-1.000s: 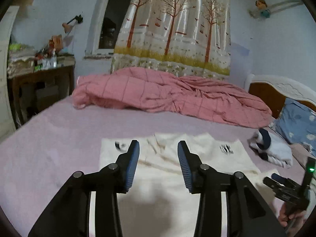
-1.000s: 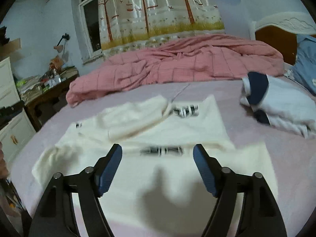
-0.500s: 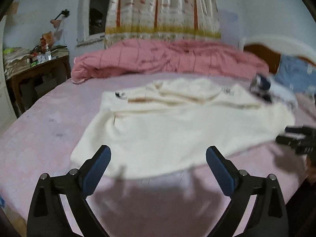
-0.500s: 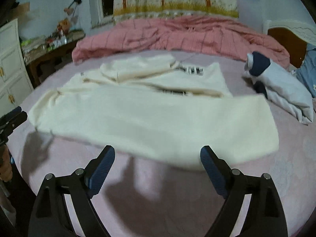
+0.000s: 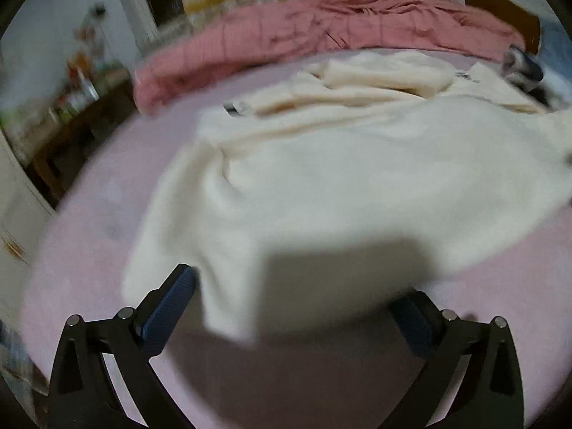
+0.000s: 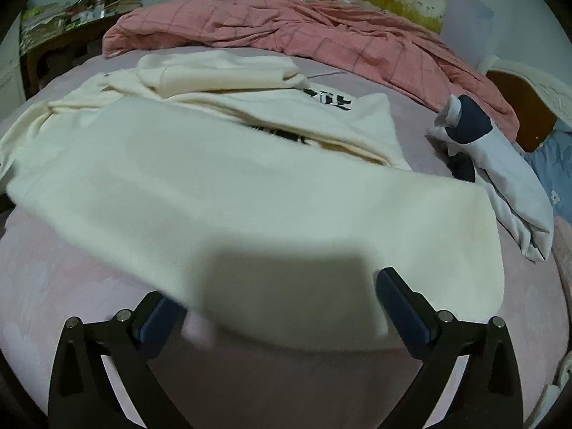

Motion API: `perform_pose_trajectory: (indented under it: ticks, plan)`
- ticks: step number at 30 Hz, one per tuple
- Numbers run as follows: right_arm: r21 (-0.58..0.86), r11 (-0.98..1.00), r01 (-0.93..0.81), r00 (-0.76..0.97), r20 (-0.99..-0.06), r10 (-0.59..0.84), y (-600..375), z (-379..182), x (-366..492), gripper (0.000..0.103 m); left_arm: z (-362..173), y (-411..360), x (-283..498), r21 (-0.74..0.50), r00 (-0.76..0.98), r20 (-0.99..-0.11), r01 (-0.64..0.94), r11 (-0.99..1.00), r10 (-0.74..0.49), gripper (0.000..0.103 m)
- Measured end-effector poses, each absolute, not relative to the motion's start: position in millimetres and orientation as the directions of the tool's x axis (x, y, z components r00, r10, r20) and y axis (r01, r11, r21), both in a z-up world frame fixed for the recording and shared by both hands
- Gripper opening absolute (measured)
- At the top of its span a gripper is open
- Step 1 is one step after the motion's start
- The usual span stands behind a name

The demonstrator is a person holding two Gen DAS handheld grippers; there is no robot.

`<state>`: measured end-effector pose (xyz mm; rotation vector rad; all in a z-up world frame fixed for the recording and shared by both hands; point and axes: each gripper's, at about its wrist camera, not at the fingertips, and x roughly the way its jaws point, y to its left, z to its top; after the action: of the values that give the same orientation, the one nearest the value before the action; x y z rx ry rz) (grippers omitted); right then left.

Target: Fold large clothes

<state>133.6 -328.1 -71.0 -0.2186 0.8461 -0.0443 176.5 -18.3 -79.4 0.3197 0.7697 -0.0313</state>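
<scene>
Cream garment (image 5: 357,186) spread flat across the pink bed (image 5: 89,236), near hem toward both cameras, a folded-over part with black lettering (image 6: 329,102) on its far side. Beyond the garment, a rumpled pink checked quilt (image 6: 304,32) along the far edge of the bed. Right of the garment, a white and navy piece of clothing (image 6: 500,164) lying just beside it, apparently touching its right edge. Left gripper (image 5: 293,304) low over the garment's near left corner, jaws just been opening and now wide apart, hem between the blue pads but not pinched. Right gripper (image 6: 282,307) over the garment's near right corner, jaws also just been opening, standing wide, cloth edge lying loose between them. Left view blurred. Dark shadow cast on the garment's near edge in both views.
</scene>
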Motion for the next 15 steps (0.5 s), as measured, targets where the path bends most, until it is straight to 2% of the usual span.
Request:
perform_pose_trajectory:
  ticks: [1, 2, 3, 4, 6, 8, 10, 12, 15]
  plan:
    - [-0.224, 0.972, -0.074, 0.669, -0.734, -0.118, -325.3, -72.2, 135.3, 0.083, -81.7, -18.6, 177.5, 0.272, 0.731, -0.678, 0.146, 0.951, 0.082, 0.09]
    - [-0.225, 0.969, -0.102, 0.666, -0.739, -0.101, -322.8, -72.9, 138.6, 0.062, -83.2, -18.8, 177.1, 0.26, 0.742, -0.668, 0.165, 0.951, 0.054, 0.081]
    - [-0.236, 0.963, -0.129, 0.67, -0.737, -0.091, -317.5, -73.4, 140.0, 0.045, -84.3, -19.9, 175.5, 0.253, 0.753, -0.658, 0.196, 0.947, 0.019, 0.061]
    - [-0.27, 0.953, -0.133, 0.685, -0.72, -0.108, -310.7, -74.1, 140.3, 0.039, -85.3, -22.5, 173.3, 0.262, 0.767, -0.642, 0.219, 0.94, 0.0, 0.055]
    - [-0.377, 0.918, -0.125, 0.721, -0.669, -0.177, -295.6, -81.5, 136.0, 0.027, -89.3, -26.5, 171.5, 0.296, 0.781, -0.624, 0.209, 0.932, 0.023, 0.053]
    - [-0.439, 0.892, -0.107, 0.742, -0.633, -0.223, -286.6, -84.1, 131.8, 0.024, -88.9, -24.9, 168.1, 0.292, 0.787, -0.616, 0.197, 0.936, 0.026, 0.056]
    - [-0.444, 0.891, -0.093, 0.742, -0.628, -0.236, -285.5, -84.7, 131.8, 0.023, -87.8, -21.0, 171.3, 0.274, 0.779, -0.626, 0.17, 0.947, 0.041, 0.067]
    - [-0.424, 0.903, -0.074, 0.738, -0.632, -0.236, -287.9, -83.5, 133.0, 0.023, -87.4, -18.3, 178.8, 0.264, 0.764, -0.642, 0.144, 0.954, 0.062, 0.072]
    - [-0.396, 0.917, -0.048, 0.737, -0.633, -0.235, -289.9, -82.5, 127.7, 0.02, -86.9, -16.1, 180.5, 0.248, 0.757, -0.652, 0.145, 0.958, 0.054, 0.072]
